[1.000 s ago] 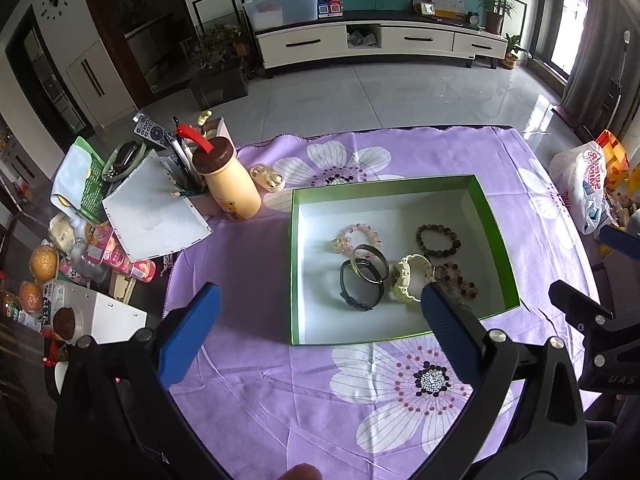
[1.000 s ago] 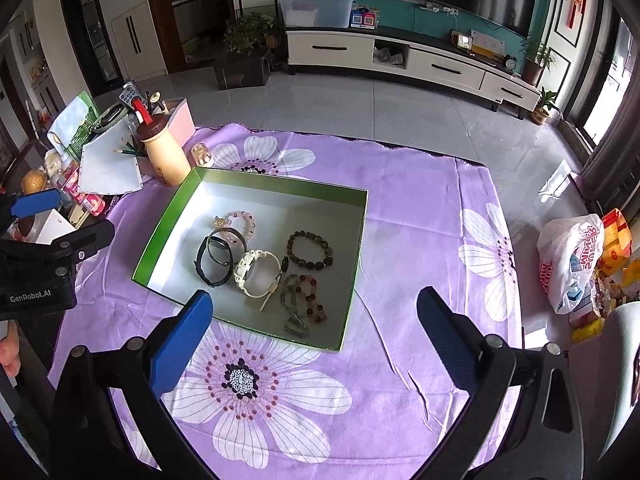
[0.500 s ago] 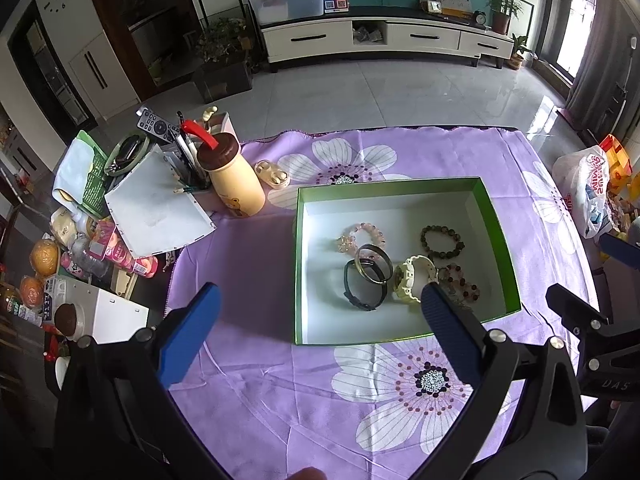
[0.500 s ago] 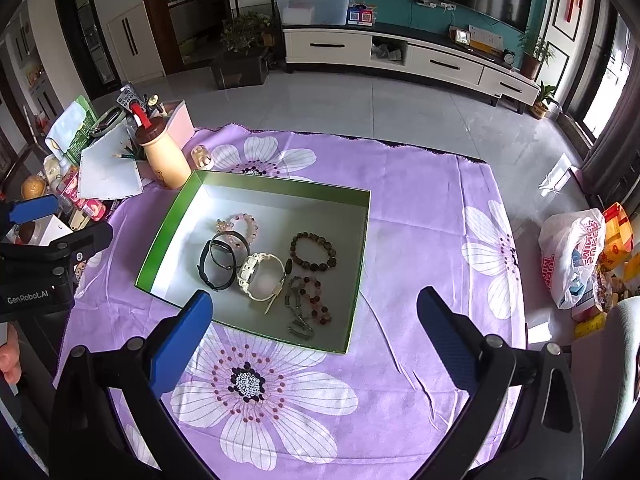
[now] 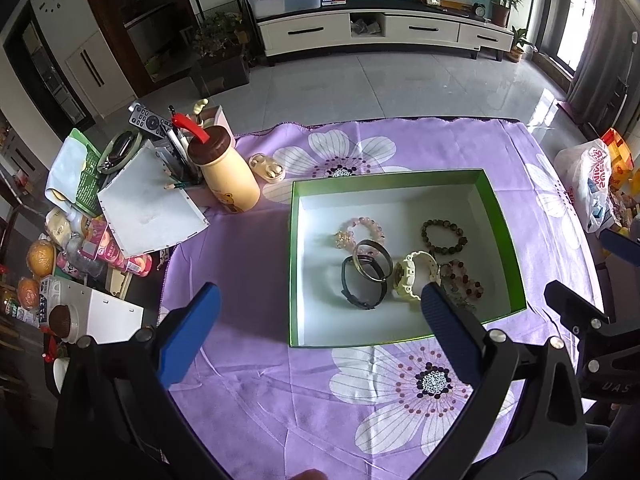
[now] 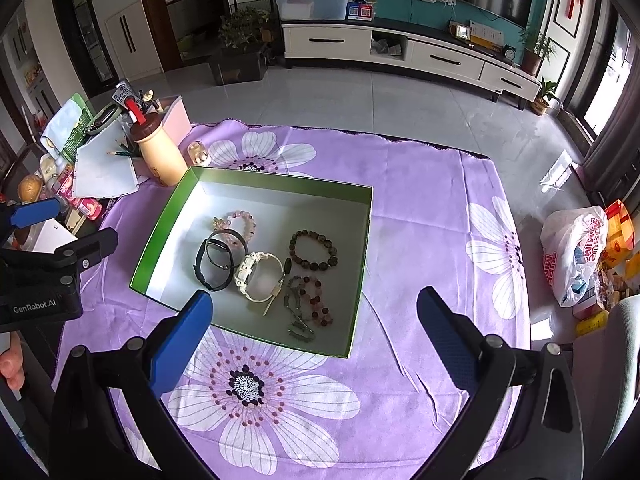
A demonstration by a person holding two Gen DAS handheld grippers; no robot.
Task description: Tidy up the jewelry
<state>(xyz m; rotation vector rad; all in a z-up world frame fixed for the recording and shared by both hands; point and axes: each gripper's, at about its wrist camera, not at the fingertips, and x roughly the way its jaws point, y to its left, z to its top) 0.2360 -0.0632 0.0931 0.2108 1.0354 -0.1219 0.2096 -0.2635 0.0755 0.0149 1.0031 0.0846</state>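
Left wrist view: the left gripper [image 5: 318,308] is held wide open, nothing between its blue pads, above the purple flowered cloth [image 5: 260,380]. In the right wrist view the right gripper [image 6: 312,312] is likewise spread wide and empty, just short of the near wall of the green box [image 6: 160,216].

Ahead of both tools the box is seen to hold all the jewelry, bunched in its nearer half. Closest to the right gripper a grey chain piece [image 6: 298,320] is tangled with a red bead bracelet [image 6: 316,300]. Just beyond, a cream watch [image 6: 256,276] touches a black band [image 6: 212,268], which overlaps a metal bangle [image 6: 226,240]; a pink bead bracelet [image 6: 240,220] is partly under the bangle. A dark bead bracelet [image 6: 314,250] lies apart, farther out on the right.

Risks, judged:
- A pinch on one item is likely to drag a neighbour, since the rings overlap and the chain is caught among beads.
- Thin bands lying flat may slip from broad pads.
- The light box may be shoved along the cloth if a finger catches its wall, wrinkling the fabric.

Beyond the box on the left, a capped yellow bottle [image 5: 226,176] and a pen holder [image 5: 180,160] stand close enough to be knocked by a wide sweep.
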